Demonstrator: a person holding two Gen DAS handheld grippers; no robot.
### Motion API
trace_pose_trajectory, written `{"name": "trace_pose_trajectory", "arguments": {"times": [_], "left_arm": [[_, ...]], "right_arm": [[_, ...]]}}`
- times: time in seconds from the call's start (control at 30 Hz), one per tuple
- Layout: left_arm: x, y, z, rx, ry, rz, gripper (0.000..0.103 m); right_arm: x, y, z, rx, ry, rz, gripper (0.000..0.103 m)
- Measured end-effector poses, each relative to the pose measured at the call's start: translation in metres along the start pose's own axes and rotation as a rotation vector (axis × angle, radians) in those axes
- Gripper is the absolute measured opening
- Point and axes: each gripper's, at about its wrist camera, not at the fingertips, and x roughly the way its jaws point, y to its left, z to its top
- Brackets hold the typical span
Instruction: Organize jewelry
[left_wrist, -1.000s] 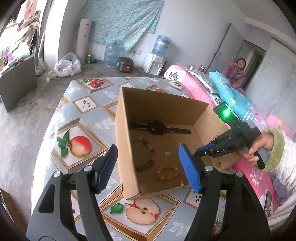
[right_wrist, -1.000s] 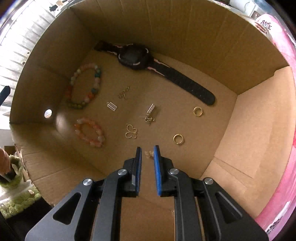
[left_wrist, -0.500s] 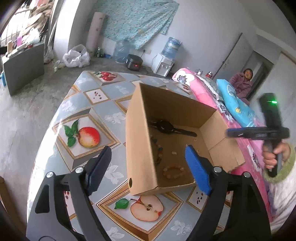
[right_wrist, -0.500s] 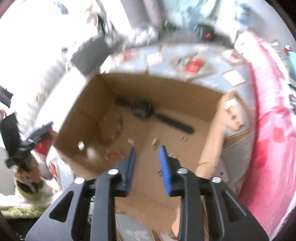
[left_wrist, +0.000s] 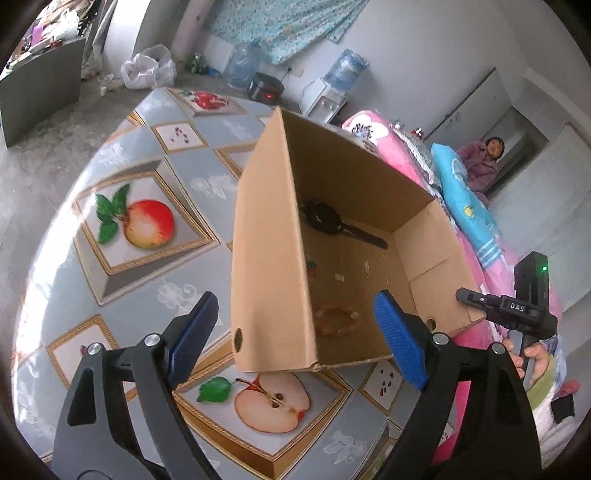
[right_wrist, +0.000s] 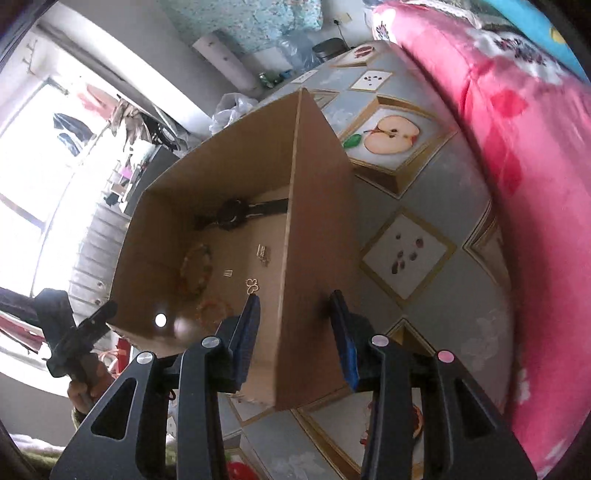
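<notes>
A fruit-patterned counter carries an open cardboard box beside a pink bed. The left tongs are spread wide astride its near corner, holding nothing. The right tongs, half spread and just opening, straddle a wall without touching. Inside lie a black watch and bead bracelets.

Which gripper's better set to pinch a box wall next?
Right, probably. The right gripper, jaws just opening, frames one wall of the cardboard box edge-on, with nothing gripped yet. The left gripper, also just opening, wide and empty, faces the box's corner, so it spans two walls.
</notes>
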Motion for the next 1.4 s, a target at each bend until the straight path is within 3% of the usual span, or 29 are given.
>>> {"name": "trace_pose_trajectory", "arguments": {"times": [0.2,0.3,0.43,0.97,1.1,1.23,1.4], "left_arm": [[0.011,-0.004,-0.012,-0.016,-0.003,-0.008,0.083],[0.014,-0.005,-0.015,-0.034,0.007,-0.049,0.083],[0.010,-0.024,-0.016,0.027,0.006,0.035,0.083],[-0.033,-0.022,-0.079,0.033,-0.005,0.043,0.084],[-0.045,-0.026,-0.090,0.062,-0.059,0.049,0.084],[-0.073,-0.041,-0.102,0.140,-0.147,0.121,0.085],[-0.113,-0.058,-0.119,0.185,-0.248,0.211,0.093]], "right_arm": [[0.009,-0.004,-0.008,-0.006,0.026,-0.021,0.038],[0.009,-0.002,-0.010,-0.026,0.008,-0.052,0.031],[0.002,0.004,-0.015,-0.022,0.006,-0.083,0.029],[-0.033,0.014,-0.097,0.002,-0.030,-0.096,0.031],[-0.044,0.020,-0.105,-0.006,-0.074,-0.105,0.031],[-0.077,0.030,-0.118,-0.037,-0.184,-0.149,0.040],[-0.124,0.060,-0.153,-0.165,-0.350,-0.228,0.063]]}}
